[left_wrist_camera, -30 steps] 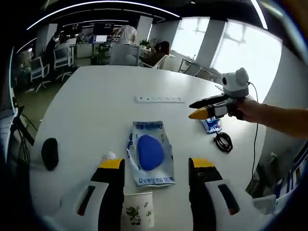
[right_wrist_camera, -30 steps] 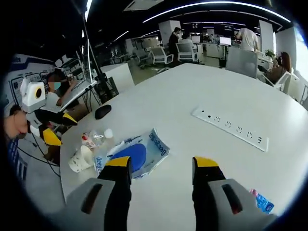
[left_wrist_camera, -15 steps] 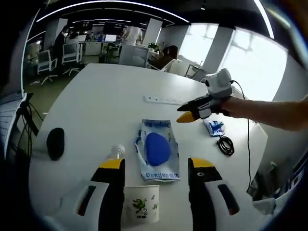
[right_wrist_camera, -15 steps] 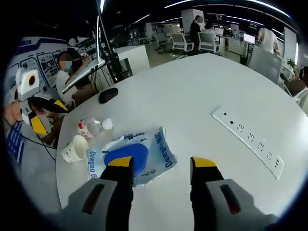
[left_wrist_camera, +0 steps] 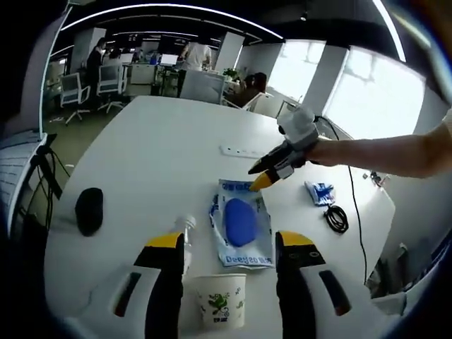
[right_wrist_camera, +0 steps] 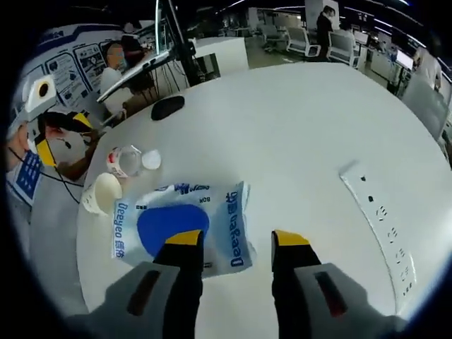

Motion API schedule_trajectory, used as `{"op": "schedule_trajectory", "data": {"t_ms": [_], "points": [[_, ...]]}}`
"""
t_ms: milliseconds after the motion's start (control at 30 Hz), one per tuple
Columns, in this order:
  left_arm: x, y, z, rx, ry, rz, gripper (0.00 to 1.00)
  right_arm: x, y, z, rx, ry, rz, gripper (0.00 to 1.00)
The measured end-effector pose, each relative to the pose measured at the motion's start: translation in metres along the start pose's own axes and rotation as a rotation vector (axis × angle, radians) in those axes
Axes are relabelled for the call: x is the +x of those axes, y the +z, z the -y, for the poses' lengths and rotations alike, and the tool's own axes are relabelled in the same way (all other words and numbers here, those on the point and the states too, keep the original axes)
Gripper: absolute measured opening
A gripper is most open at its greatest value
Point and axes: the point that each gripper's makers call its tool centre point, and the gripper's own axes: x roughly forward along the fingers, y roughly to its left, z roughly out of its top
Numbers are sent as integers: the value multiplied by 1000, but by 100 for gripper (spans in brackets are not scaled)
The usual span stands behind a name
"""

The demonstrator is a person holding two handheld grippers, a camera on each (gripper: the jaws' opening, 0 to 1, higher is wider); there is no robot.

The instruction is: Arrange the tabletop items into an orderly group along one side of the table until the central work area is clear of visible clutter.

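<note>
In the left gripper view, the left gripper (left_wrist_camera: pixel 229 247) has its jaws parted with nothing between them. A paper cup (left_wrist_camera: pixel 221 308) stands upright at 6 o'clock, in the gap between the jaws. Just beyond, a clear bottle (left_wrist_camera: pixel 186 229) lies on its side by the left jaw tip, white cap pointing to 12. Beside it the blue-and-white pack (left_wrist_camera: pixel 241 222) lies flat on the white table (left_wrist_camera: pixel 155 148), long axis running 12 to 6, printed end nearest the cup. The right gripper (left_wrist_camera: pixel 258 177) reaches in from 2 o'clock with its yellow tips at the pack's far edge; whether its jaws touch the pack I cannot tell. A black mouse (left_wrist_camera: pixel 89 210) sits at 9, a small blue packet (left_wrist_camera: pixel 320 192) and coiled black cable (left_wrist_camera: pixel 336 218) at 3, a power strip (left_wrist_camera: pixel 241 151) beyond at 12.

In the right gripper view, the right gripper (right_wrist_camera: pixel 239 238) stands apart-jawed over the pack's (right_wrist_camera: pixel 180 224) near edge, long axis 3 to 9. The cup (right_wrist_camera: pixel 100 193) and bottle (right_wrist_camera: pixel 127 160) lie at 10, the mouse (right_wrist_camera: pixel 167 106) farther at 11, the strip (right_wrist_camera: pixel 385 224) at 3.
</note>
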Motion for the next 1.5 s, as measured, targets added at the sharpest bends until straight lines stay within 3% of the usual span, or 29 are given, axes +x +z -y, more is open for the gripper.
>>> {"op": "schedule_trajectory", "data": {"t_ms": [267,433,667,967,1500], "points": [[1,-2,-3,-10,0,10,51,16,-8,1,-30,49,-78,31],[2,-2,-6,-12,4,14,51,20,-12,4,-37,59,-100,28],[1,-9,-9,-15,10,12,50,26,-21,-7,-35,82,-129,19],[-5,-26,-10,-19,13,11,49,32,-30,-22,-57,107,-126,4],[4,-31,-4,-20,3,-7,48,22,-32,-21,-49,133,-97,0]]}}
